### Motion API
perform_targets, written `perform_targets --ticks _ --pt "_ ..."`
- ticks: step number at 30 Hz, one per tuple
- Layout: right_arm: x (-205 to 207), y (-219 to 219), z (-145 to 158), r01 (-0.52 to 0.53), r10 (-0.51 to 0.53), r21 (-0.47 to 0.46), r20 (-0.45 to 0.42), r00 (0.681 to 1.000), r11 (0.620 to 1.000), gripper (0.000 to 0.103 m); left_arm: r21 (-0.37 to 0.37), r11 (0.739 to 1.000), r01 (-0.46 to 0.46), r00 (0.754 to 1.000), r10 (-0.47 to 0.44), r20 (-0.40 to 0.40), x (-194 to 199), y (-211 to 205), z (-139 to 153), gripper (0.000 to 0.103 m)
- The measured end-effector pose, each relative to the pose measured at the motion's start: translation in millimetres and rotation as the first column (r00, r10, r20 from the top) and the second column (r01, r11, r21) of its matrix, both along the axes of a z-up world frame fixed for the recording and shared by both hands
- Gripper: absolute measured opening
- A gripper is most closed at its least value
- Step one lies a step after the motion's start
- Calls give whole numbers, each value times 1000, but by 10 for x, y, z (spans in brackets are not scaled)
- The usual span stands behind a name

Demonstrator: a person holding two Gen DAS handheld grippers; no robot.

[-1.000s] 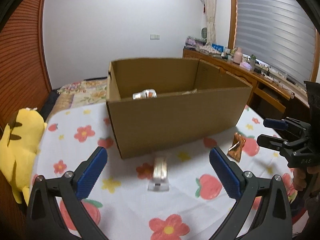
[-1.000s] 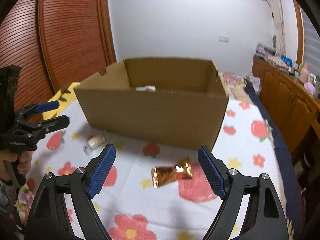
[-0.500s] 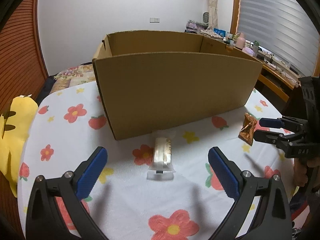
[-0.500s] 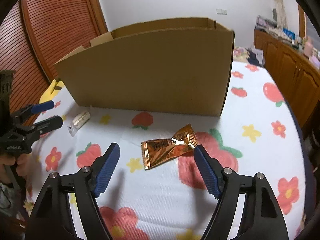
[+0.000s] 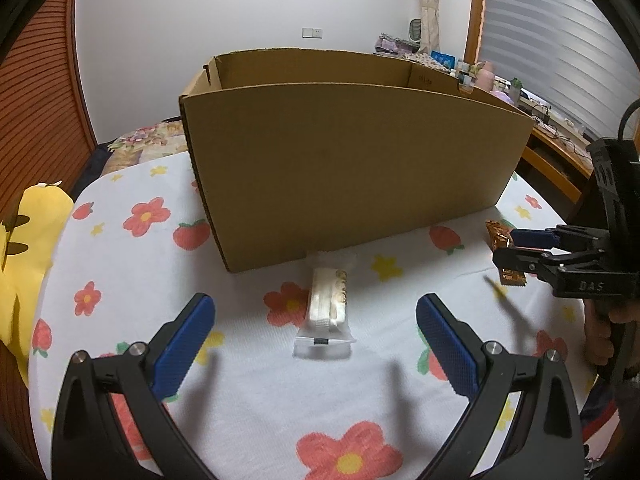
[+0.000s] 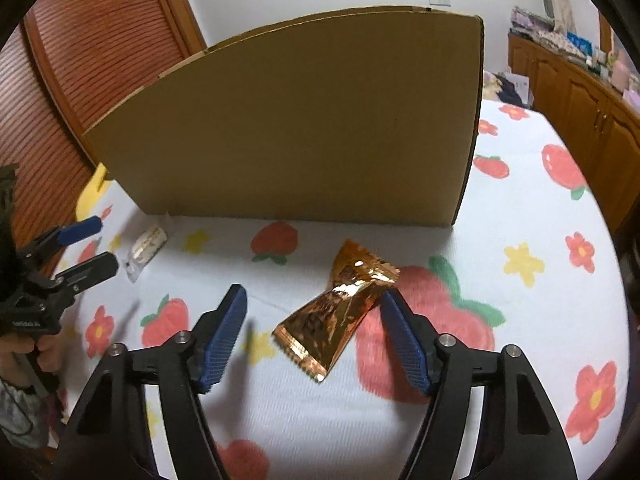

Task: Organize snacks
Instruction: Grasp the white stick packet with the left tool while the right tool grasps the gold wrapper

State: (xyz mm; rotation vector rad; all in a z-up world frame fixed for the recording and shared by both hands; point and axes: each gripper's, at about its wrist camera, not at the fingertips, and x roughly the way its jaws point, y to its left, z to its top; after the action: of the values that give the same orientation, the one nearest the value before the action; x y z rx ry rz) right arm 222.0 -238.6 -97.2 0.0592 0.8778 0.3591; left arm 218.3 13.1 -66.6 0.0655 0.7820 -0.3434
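Observation:
A pale clear-wrapped snack bar lies on the floral cloth in front of the open cardboard box. My left gripper is open, low over the cloth, with the bar's near end between its blue pads. A shiny orange snack packet lies before the box. My right gripper is open and straddles the packet without gripping it. The right gripper shows at the right of the left wrist view over the packet. The bar and left gripper show in the right wrist view.
A yellow plush toy lies at the left edge of the table. The floral tablecloth covers the table. A wooden cabinet with clutter stands at the right; a slatted wooden door is behind the box.
Both grippers have dropped lower and moved forward toward the box. The left now frames the pale bar, the right now frames the orange packet. Box contents are no longer visible.

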Motion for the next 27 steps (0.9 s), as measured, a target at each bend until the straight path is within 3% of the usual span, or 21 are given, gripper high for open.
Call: perform_targets --ticks 5,7,9,13,15,16,27 --pt "23 10 -17 20 -19 -78 17 1000 997 48 10 1000 10 1000 -10 -5 22 -37 -10 97" --pt "24 3 -24 22 -20 -86 21 1000 996 46 16 1000 14 1000 -14 -8 37 -56 -16 94" --pt "31 -2 -33 26 -24 -93 20 1000 995 43 27 999 19 1000 -18 -25 68 -77 -35 84" --pt "31 34 -50 27 -23 -122 26 999 992 43 32 999 20 999 -19 -44 133 -104 -69 78" --pt "41 69 -59 26 -23 -133 29 999 991 43 42 999 15 998 -12 -59 179 -114 -89 64" --pt "41 76 -58 26 -23 -134 29 999 991 43 45 999 14 998 -11 -66 197 -119 -99 62" --pt "0 160 -55 29 -23 -160 36 999 987 43 73 997 -9 995 17 -100 325 -156 -172 48"
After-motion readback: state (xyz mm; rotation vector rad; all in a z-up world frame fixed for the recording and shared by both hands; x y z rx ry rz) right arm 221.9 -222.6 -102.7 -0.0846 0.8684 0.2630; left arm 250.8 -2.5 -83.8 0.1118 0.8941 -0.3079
